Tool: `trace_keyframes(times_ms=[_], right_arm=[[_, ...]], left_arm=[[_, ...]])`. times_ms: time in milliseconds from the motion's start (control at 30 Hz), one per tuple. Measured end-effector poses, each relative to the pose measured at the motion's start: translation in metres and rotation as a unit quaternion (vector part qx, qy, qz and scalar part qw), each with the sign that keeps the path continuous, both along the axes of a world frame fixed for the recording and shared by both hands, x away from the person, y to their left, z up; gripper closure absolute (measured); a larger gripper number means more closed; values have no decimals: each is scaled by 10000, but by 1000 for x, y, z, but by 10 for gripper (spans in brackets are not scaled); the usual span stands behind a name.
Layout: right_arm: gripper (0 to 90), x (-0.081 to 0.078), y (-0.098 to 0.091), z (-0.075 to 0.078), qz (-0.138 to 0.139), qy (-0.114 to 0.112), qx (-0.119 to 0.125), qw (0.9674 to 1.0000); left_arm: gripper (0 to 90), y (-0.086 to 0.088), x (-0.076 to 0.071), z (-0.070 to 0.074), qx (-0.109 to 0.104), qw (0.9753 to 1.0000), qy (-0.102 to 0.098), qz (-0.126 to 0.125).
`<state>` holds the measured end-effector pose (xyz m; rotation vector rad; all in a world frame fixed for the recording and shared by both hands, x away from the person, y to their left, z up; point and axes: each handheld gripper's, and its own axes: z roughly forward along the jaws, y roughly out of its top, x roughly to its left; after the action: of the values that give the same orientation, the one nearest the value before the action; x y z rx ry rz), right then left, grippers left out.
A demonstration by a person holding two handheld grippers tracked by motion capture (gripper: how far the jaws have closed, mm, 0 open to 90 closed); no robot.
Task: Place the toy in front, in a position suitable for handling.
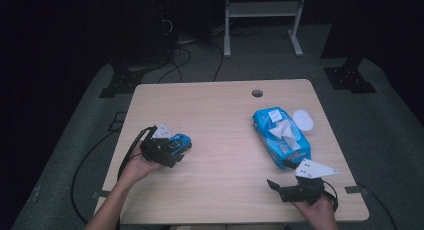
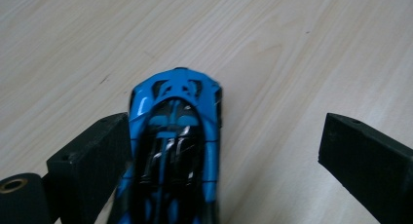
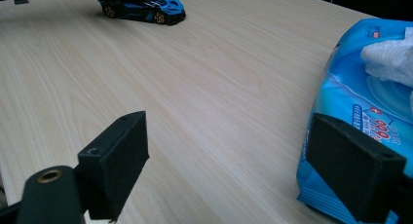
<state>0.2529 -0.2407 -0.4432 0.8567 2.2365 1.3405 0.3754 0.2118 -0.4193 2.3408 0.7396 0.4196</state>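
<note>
Blue toy car (image 2: 173,141) sits between wide left tongs (image 2: 226,151), touching one jaw. Right tongs (image 3: 243,170) wide, beside wipes pack (image 3: 363,107); white lid (image 1: 303,120) behind it on surface (image 1: 220,115).

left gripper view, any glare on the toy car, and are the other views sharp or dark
Left gripper view: white glare streaks on the blue toy car along its dark glossy roof, wood grain sharp, open left gripper with one jaw beside the car. High view: table lit, surroundings nearly black, image soft. Right gripper view: evenly lit; open right gripper near the wipes pack, its near jaws soft.
</note>
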Motion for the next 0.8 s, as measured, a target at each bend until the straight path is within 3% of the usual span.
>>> trace_keyframes(times_ms=[167, 333, 400, 800], right_arm=[[148, 0, 1, 1, 20, -19, -20, 10000], [148, -1, 2, 1, 48, -27, -64, 10000], [148, -1, 3, 1, 53, -31, -89, 9999], [148, -3, 5, 2, 98, -57, -159, 9998]], left_arm=[[49, 7, 7, 1, 115, 9999, 42, 89], [49, 13, 17, -4, 153, 9995, 205, 187], [49, 13, 22, -7, 320, 9988, 310, 180], [58, 3, 38, -14, 651, 9958, 637, 75]])
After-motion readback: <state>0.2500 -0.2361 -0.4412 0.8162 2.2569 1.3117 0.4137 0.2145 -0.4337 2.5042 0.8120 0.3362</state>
